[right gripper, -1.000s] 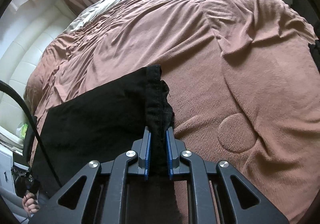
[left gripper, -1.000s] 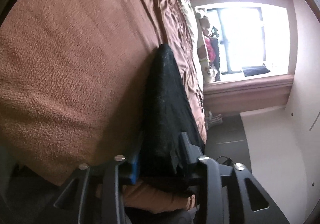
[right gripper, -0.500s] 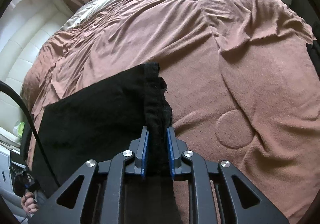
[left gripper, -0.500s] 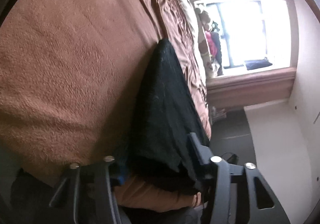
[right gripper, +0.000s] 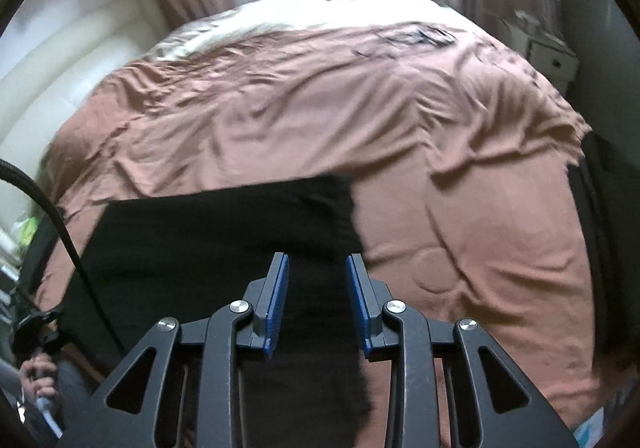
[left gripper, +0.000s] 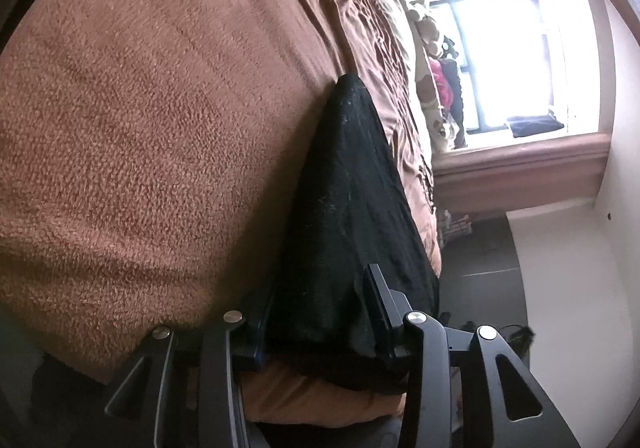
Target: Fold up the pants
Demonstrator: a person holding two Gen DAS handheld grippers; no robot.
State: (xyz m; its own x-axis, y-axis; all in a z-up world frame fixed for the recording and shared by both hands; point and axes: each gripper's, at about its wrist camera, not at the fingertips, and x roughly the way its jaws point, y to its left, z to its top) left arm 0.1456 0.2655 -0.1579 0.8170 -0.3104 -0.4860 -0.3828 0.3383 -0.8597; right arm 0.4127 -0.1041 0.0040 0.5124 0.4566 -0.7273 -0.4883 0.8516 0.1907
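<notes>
The right gripper (right gripper: 316, 302) is opening, its pads clear of the black pants (right gripper: 224, 232) lying folded on the brown blanket (right gripper: 480, 208). The left gripper (left gripper: 320, 312) is closing around the fold's thick edge; this end is best kept flat so the layers stay aligned.

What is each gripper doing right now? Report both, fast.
Left gripper: jaws closing around the edge of the black pants.
Right gripper: jaws opening, letting go; pants lie between them, pads clear.
</notes>
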